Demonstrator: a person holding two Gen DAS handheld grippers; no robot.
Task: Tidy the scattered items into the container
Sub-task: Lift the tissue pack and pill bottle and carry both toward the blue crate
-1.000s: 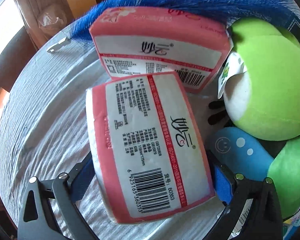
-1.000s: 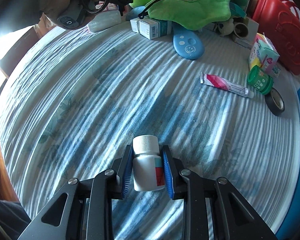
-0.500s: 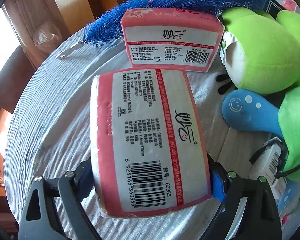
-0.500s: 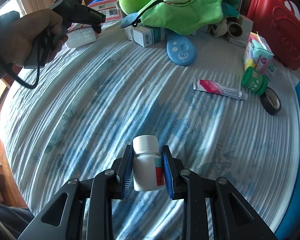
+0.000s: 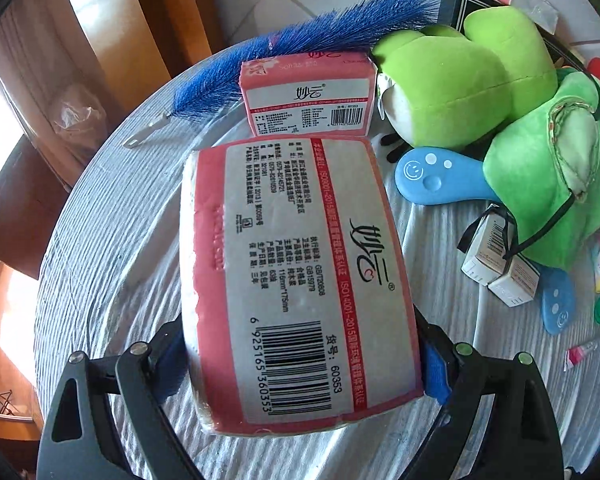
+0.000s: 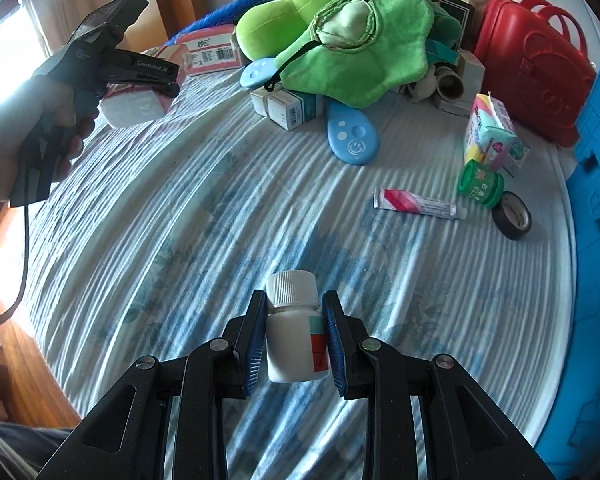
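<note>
My left gripper (image 5: 300, 356) is shut on a pink tissue pack (image 5: 296, 280) and holds it above the striped cloth; it also shows in the right wrist view (image 6: 134, 104), at the far left. A second pink tissue pack (image 5: 308, 98) lies beyond it. My right gripper (image 6: 294, 340) is shut on a white pill bottle (image 6: 294, 328) with a ribbed cap, held above the cloth. The blue container (image 6: 596, 208) stands at the right edge of the right wrist view.
Green plush toys (image 6: 348, 36), small boxes (image 6: 288, 108), a blue smiley paddle (image 6: 352, 136), a tube (image 6: 416, 204), a green jar (image 6: 480, 184), a tape roll (image 6: 514, 216), a tissue pack (image 6: 490, 132) and a red bag (image 6: 532, 64) lie at the far side. A blue brush (image 5: 300, 44) lies behind.
My left gripper has lifted and drawn back with the pink tissue pack, away from the second pack. My right gripper holds the bottle in the same grip and has shifted slightly.
</note>
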